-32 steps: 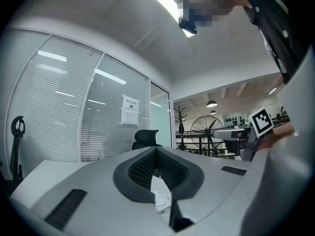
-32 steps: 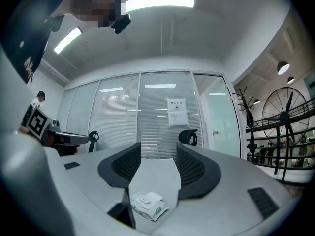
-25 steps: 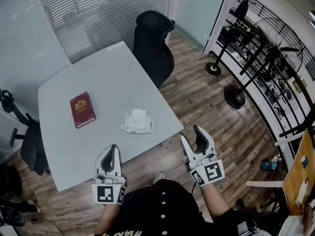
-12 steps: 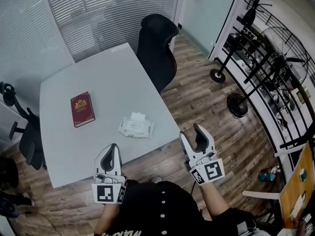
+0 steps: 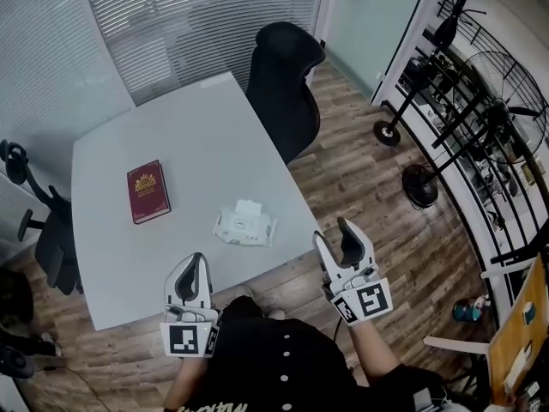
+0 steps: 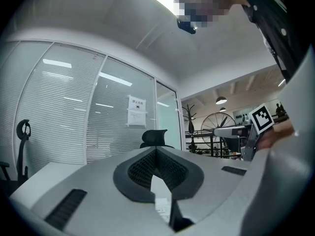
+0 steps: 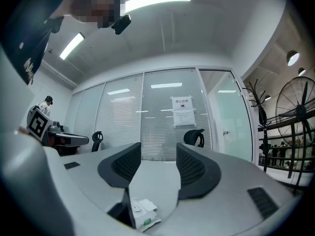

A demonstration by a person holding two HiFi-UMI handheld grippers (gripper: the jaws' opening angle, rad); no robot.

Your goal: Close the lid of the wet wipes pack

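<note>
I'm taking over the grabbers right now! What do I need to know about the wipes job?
Left gripper: jaws together, empty, held at the near edge of the table.
Right gripper: jaws apart, nothing between them, held by the table's near right corner.
Wet wipes pack: lies flat on the table, ahead of and between the two grippers. Its lid is flipped open. A red book lies to its left, apart from it.
Done: nothing yet; neither gripper touches the pack.
Left to do: reach in and press the lid down until it shuts.
</note>
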